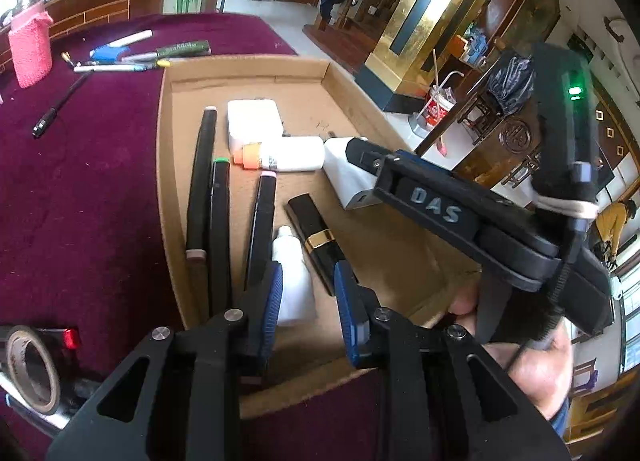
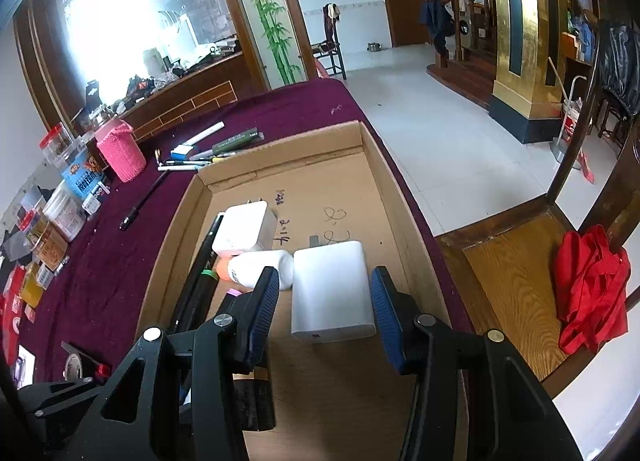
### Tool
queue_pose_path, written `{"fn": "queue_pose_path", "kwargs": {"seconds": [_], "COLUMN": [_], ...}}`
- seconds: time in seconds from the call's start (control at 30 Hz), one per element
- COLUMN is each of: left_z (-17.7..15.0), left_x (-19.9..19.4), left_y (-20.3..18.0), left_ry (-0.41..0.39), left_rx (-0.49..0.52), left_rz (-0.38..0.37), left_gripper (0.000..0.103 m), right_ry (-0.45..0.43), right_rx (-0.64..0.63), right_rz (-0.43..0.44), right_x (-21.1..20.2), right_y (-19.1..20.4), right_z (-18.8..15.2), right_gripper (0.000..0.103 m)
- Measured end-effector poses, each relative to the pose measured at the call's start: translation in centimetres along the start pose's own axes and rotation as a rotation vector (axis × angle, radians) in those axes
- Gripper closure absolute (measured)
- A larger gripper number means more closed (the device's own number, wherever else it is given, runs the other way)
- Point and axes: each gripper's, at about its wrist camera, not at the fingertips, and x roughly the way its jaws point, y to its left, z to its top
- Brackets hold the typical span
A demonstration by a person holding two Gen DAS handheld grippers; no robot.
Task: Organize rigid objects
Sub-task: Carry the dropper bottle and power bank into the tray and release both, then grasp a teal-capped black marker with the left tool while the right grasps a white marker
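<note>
We are sorting small hard things into a shallow cardboard tray (image 2: 404, 197) that sits on a table under a dark red cloth (image 1: 80, 189). Our left gripper (image 1: 308, 293) hovers over the tray's near end with its jaws fairly narrow. A small white bottle (image 1: 290, 261) lies between the pads, but we cannot tell whether they press it, so we take it as not yet gripped. Just to its right, at about two o'clock, lies a black lipstick tube (image 1: 316, 239) with a gold band.

Our right gripper (image 2: 324, 309) straddles a white charger (image 2: 332, 293) with a gap on both sides, so the jaws stand moderately open and hold nothing. We judge it is poised either to take the charger or to leave it there.

Things seem laid by kind. Three black markers (image 1: 218, 201) lie side by side along the tray's left wall, a second white charger (image 1: 254, 123) sits towards twelve o'clock, and a white glue bottle (image 1: 288, 157) with an orange cap lies across between the chargers. This looks like deliberate grouping, long things together and blocky things together.

More pens (image 1: 132, 55) wait loose on the cloth beyond the tray at eleven o'clock, near a pink knitted holder (image 2: 120, 155), so the sorting is probably unfinished.

Around us is a tiled room with a wooden chair (image 2: 520, 261) at three o'clock carrying red cloth (image 2: 592, 297), a staircase (image 2: 460, 21) and a gold pillar (image 2: 516, 41).
</note>
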Motion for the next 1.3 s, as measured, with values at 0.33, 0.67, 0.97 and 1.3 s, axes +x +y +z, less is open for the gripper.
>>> {"fn": "queue_pose_path", "kwargs": {"seconds": [0.33, 0.67, 0.97, 1.3], "left_z": [-1.3, -6.2, -11.9, -13.4], "left_x": [-5.4, -11.1, -13.6, -11.9], "left_y": [2.2, 12.4, 22.5, 25.2], "left_ry": [-0.083, -0.156, -0.206, -0.2], "left_rx": [-0.014, -0.193, -0.397, -0.463], "left_rz": [0.046, 0.136, 0.28, 0.215], "left_gripper": [0.079, 0.079, 0.079, 0.079], "right_ry": [-0.011, -0.076, 0.238, 0.343], "right_rx": [-0.022, -0.024, -0.264, -0.366], "right_rz": [0.014, 0.137, 0.637, 0.55], "right_x": [-0.2, -1.6, -2.5, 0.3], "right_y": [0.6, 1.4, 13.2, 17.9], "right_z": [-0.3, -0.1, -6.1, -9.4], "right_gripper": [0.061, 0.06, 0.06, 0.06]}}
